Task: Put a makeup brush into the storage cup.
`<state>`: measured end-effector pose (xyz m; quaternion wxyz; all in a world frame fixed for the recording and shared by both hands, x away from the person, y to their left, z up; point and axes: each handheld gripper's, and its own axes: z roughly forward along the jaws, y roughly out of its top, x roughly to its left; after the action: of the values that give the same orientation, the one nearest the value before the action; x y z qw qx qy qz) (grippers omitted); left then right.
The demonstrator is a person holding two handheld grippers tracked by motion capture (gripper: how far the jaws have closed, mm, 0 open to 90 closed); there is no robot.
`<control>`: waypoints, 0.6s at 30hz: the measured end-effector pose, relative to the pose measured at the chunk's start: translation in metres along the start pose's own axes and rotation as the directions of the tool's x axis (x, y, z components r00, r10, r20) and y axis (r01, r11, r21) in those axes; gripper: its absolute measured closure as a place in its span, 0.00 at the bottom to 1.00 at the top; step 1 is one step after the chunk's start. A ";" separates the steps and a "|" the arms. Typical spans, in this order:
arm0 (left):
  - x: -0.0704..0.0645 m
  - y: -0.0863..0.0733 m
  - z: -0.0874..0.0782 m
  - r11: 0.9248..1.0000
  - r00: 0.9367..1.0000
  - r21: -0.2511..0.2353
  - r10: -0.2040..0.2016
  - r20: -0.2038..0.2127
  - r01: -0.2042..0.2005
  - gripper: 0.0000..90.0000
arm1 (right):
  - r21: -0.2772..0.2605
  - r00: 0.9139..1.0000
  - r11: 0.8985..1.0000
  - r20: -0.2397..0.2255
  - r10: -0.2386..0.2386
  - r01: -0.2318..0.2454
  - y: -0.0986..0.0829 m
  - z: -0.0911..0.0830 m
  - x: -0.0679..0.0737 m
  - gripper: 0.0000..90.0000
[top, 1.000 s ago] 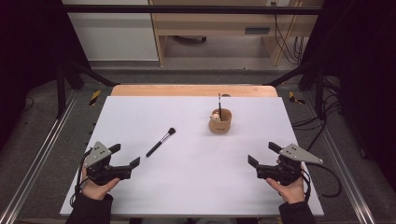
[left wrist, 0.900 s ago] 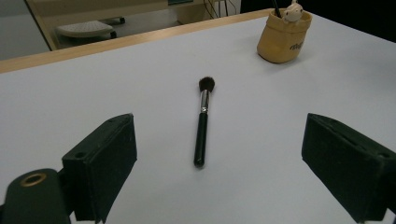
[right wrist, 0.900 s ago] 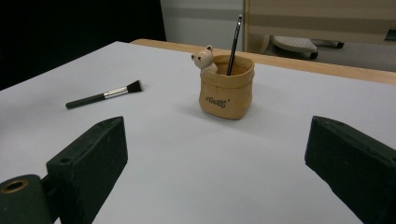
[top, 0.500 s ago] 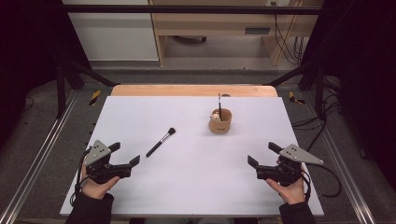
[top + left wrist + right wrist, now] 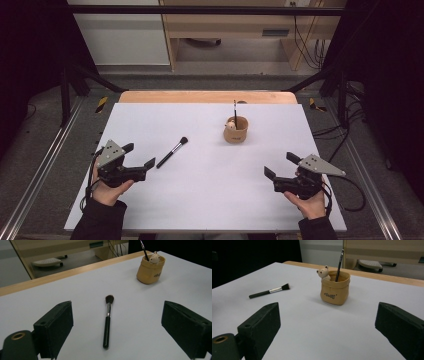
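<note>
A black-handled makeup brush lies flat on the white table, left of the middle, bristles pointing away. A tan pouch-shaped holder with a small bear figure stands at the back middle, a thin dark brush upright in it. My left gripper is open just short of the lying brush's handle end, holding nothing. My right gripper is open near the front right, facing the holder from a distance.
A wooden strip runs along the table's far edge. Metal frame rails flank both sides, and cables lie on the floor at the right. Wide bare table surface lies between the two grippers.
My left gripper has edged forward toward the lying brush. The right gripper, the brush and the holder have stayed put.
</note>
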<state>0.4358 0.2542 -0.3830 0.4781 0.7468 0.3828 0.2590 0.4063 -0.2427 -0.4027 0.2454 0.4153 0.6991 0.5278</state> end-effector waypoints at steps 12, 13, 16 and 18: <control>0.000 0.019 0.020 0.999 1.000 0.050 0.021 0.007 -0.022 0.11 | 0.007 1.000 1.000 -0.006 -0.008 0.008 0.000 0.001 0.003 0.07; 0.000 0.021 0.022 0.998 1.000 0.054 0.026 0.007 -0.026 0.11 | 0.007 1.000 1.000 -0.008 -0.009 0.009 0.000 0.001 0.003 0.07; -0.002 0.025 0.029 0.998 1.000 0.063 0.028 0.015 -0.028 0.11 | 0.009 1.000 1.000 -0.010 -0.013 0.013 0.000 0.002 0.003 0.07; -0.004 0.027 0.033 0.997 0.999 0.073 0.038 0.019 -0.039 0.11 | 0.011 1.000 1.000 -0.010 -0.009 0.009 -0.001 0.002 0.003 0.07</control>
<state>0.4673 0.2272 -0.3717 0.4487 0.7733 0.3734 0.2473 0.4065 -0.2392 -0.4039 0.2419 0.4108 0.7052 0.5248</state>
